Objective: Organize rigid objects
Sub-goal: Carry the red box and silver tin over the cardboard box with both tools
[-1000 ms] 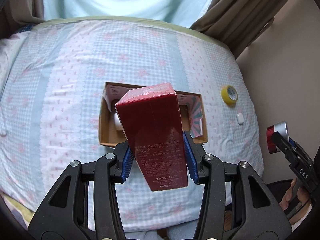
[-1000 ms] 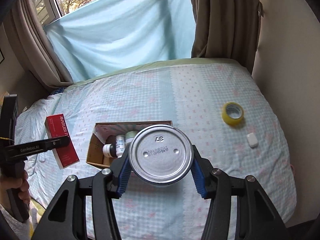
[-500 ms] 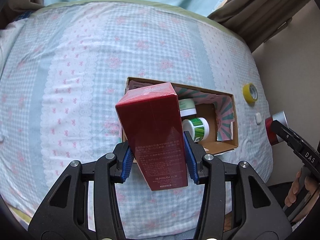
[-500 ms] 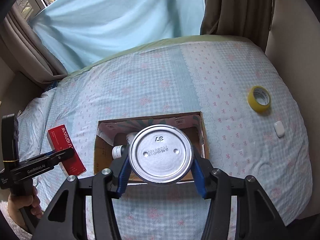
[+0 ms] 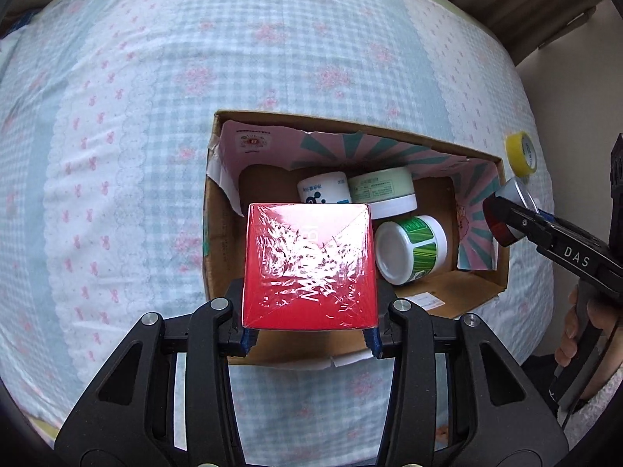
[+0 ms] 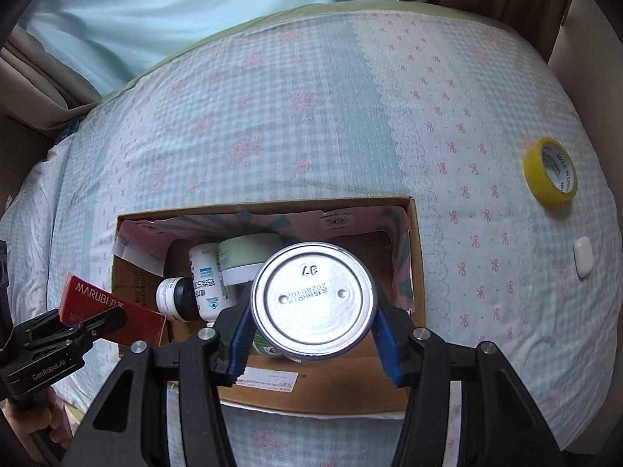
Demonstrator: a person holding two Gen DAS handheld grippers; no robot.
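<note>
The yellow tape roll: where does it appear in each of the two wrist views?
Left wrist view: yellow tape roll at the far right edge, on the bedspread beyond the cardboard box.
Right wrist view: upper right, on the bedspread, right of the box.
Shared landmark: the cardboard box.

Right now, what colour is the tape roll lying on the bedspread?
Yellow. The tape roll shows best in the right wrist view, right of the cardboard box.

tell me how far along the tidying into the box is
Done: several jars and bottles lie in the cardboard box. In hand: left claw grips the red carton, right claw the metal can, both over the box. Left: yellow tape and small white case on the bed.
</note>
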